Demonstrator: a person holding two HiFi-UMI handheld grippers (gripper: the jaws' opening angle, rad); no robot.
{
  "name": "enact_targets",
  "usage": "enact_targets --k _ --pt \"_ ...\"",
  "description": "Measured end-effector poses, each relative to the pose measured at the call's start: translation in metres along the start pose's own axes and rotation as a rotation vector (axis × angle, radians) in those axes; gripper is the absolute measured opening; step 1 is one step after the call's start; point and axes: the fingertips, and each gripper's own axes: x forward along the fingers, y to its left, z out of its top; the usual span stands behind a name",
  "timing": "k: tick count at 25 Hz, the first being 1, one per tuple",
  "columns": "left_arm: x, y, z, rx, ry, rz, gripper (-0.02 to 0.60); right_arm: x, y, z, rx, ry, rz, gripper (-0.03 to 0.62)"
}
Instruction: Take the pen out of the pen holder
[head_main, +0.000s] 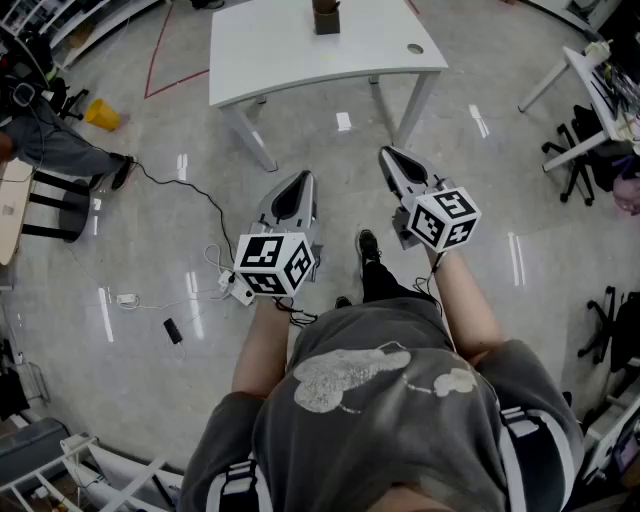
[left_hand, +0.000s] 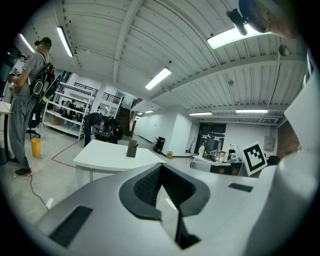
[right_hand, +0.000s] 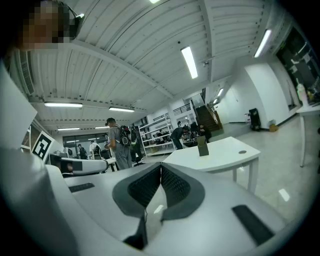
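The white surface (head_main: 300, 55) stands at the far side of the glossy floor (head_main: 150, 250), with a brown pen holder (head_main: 326, 17) near its far edge. Nearer, the left gripper (head_main: 299, 177) and the right gripper (head_main: 386, 153) are held side by side over the floor. Both point toward the surface and are well apart from it, their jaws drawn together with nothing between them. A small yellow object (head_main: 102, 115) lies far left.

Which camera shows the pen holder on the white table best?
The right gripper view: the pen holder stands whole on the table. The left gripper view shows it whole too, but dimmer; the head view crops its top.
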Motion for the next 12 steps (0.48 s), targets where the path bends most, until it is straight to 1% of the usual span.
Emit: enact_targets --k 5,12 --pt "0.051 0.020 0.011 0.002 0.000 0.030 0.008 0.042 -0.047 0.022 0.009 -0.010 0.005 0.006" --pt "0.141 0.027 0.043 0.040 -0.045 0.039 0.008 0.094 -0.115 0.064 -0.017 -0.026 0.031 0.006"
